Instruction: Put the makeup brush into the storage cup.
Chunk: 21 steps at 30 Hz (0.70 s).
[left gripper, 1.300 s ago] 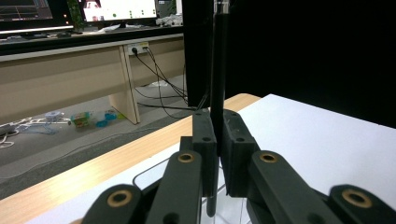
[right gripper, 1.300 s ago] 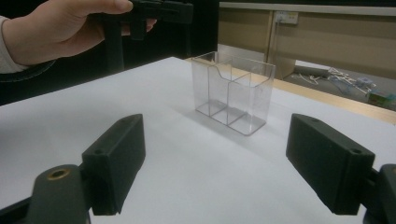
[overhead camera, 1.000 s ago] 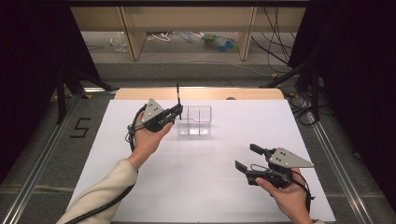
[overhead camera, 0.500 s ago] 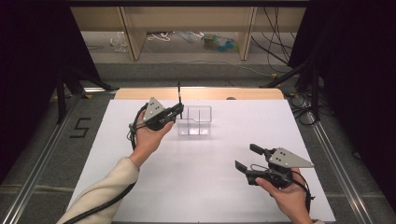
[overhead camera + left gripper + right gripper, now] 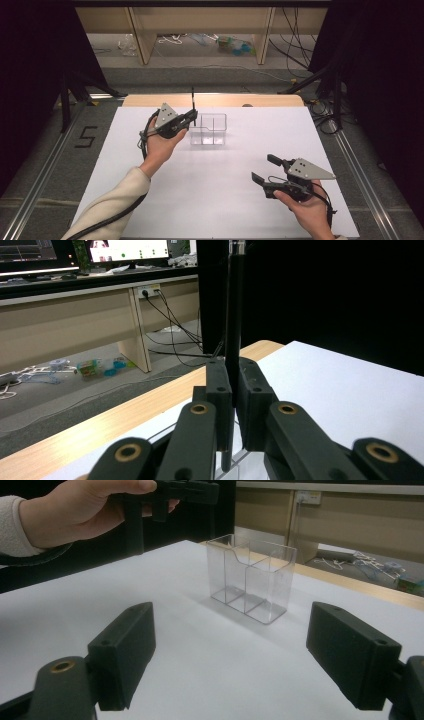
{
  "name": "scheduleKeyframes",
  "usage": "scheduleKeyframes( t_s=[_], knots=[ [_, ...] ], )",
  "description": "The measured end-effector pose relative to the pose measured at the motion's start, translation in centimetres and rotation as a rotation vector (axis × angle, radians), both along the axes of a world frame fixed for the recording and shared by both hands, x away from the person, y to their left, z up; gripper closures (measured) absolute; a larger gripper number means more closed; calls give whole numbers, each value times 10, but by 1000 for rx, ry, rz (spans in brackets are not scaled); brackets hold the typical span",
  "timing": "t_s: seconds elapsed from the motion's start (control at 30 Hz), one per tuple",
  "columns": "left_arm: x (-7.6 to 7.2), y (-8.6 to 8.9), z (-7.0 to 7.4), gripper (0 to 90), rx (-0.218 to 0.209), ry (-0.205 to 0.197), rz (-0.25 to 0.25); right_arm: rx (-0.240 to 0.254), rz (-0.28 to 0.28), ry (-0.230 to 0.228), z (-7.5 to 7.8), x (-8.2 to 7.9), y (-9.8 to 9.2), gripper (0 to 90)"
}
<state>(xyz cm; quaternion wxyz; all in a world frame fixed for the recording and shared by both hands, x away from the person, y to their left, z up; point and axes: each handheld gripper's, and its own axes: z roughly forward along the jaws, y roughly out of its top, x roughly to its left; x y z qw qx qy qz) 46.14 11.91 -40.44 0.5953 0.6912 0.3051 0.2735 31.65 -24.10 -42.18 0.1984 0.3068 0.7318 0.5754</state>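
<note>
My left gripper (image 5: 192, 116) is shut on a thin black pen (image 5: 193, 102) and holds it upright just left of a clear plastic holder (image 5: 209, 131) with compartments, at the far middle of the white table. In the left gripper view the pen (image 5: 234, 315) rises between the closed jaws of that gripper (image 5: 232, 377). My right gripper (image 5: 265, 169) hangs open and holds nothing near the front right. The right gripper view looks between that gripper's (image 5: 237, 650) spread jaws to the holder (image 5: 252, 580), which holds nothing, and the other hand (image 5: 75, 510).
White paper (image 5: 220, 200) covers the table, with a wooden strip (image 5: 150, 100) along its far edge. Beyond it are desk legs, cables and litter on the floor (image 5: 230, 45). Dark curtains stand on both sides.
The left gripper with the pen has drifted very slightly right toward the holder. The right gripper has stayed where it was.
</note>
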Motion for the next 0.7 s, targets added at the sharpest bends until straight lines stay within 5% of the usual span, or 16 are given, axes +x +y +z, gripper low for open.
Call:
scheduleKeyframes(
  t_s=[0.7],
  knots=[
    [8, 0, -2, 852, -3, 4, 14, -7, -3, 2, 0, 0, -1, 208]
  ],
)
